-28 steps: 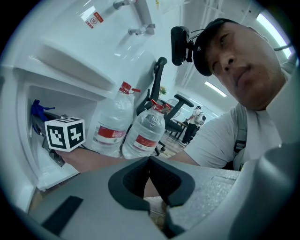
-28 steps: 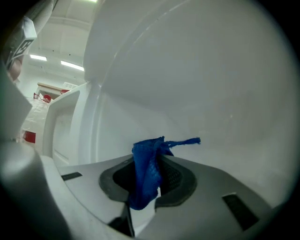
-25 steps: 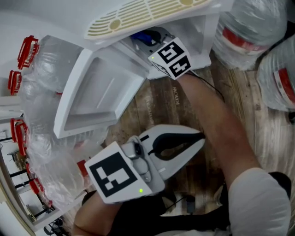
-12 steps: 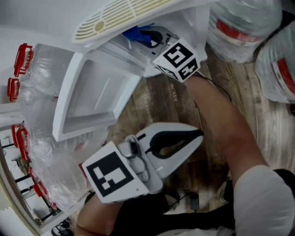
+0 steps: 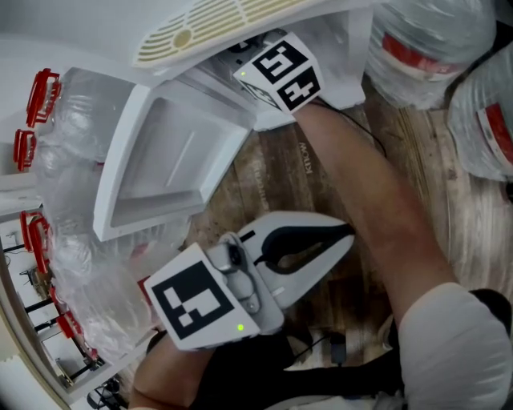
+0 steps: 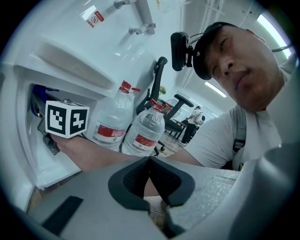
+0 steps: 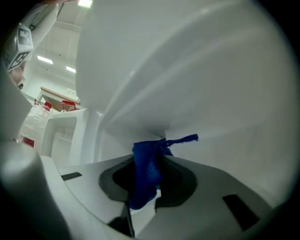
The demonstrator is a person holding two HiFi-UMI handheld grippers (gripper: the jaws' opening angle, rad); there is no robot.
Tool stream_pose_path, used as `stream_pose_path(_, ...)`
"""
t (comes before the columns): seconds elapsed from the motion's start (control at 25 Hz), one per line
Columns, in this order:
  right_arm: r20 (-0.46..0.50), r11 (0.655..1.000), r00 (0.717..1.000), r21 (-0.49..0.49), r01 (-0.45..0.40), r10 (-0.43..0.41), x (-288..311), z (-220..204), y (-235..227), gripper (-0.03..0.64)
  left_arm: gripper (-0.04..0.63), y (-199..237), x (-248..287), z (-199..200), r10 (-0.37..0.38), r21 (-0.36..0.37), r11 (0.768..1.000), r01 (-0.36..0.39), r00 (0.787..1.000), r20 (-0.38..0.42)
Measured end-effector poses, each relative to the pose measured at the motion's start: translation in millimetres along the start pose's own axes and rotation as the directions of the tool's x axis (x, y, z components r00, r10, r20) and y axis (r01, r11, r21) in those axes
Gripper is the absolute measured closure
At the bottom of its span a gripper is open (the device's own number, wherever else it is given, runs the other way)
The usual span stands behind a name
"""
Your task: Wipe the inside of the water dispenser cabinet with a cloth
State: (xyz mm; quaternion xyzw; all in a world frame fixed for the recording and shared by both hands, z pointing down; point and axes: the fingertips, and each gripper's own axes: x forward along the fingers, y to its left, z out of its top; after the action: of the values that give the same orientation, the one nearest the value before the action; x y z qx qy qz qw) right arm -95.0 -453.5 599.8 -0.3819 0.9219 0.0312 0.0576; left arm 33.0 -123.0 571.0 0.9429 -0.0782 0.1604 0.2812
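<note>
The left gripper, jaws pressed together on nothing, idles over the floor. The right gripper, pinching the blue cloth, has pushed deeper into the water dispenser cabinet, so wiping appears under way. The head view now hides the cloth under the drip tray; wall contact is unconfirmed.

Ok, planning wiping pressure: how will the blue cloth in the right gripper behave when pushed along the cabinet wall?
Probably floppy: the blue cloth bunches and droops in the right gripper. Likely light, since a thin strand sticks out unsupported. It should crumple against the cabinet wall rather than push back.
</note>
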Motion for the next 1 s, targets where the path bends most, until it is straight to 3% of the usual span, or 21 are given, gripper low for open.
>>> stream_pose_path(0.2, 0.025, 0.999, 1.000, -0.045, -0.009, 0.010, -16.3, 7.8, 24.4, 0.543, 0.597, -5.6, 1.1, 3.9, -0.031, -0.012, 0.999, 0.031, 0.999, 0.018)
stream_pose_path(0.6, 0.049, 0.999, 0.998, -0.026, -0.026, 0.027, -53.2, 14.7, 53.4, 0.538, 0.597, -12.9, 4.8, 14.0, -0.064, -0.008, 0.998, 0.065, 0.997, 0.047)
stream_pose_path(0.72, 0.048, 0.997, 0.996, 0.032, 0.074, -0.075, -63.4, 15.1, 33.4, 0.536, 0.597, -16.5, 2.6, 18.6, -0.071, -0.005, 0.997, 0.072, 0.996, 0.054)
stream_pose_path(0.84, 0.050, 0.949, 0.948, 0.053, 0.312, -0.315, -77.9, 14.8, -22.6, 0.537, 0.597, -21.5, 3.4, 28.3, -0.087, 0.007, 0.996, 0.086, 0.993, 0.078)
stream_pose_path(1.0, 0.007, 0.804, 0.809, 0.112, 0.583, -0.588, -97.5, 7.0, -87.1, 0.546, 0.597, -22.0, -0.3, 30.5, -0.085, 0.011, 0.996, 0.084, 0.992, 0.096)
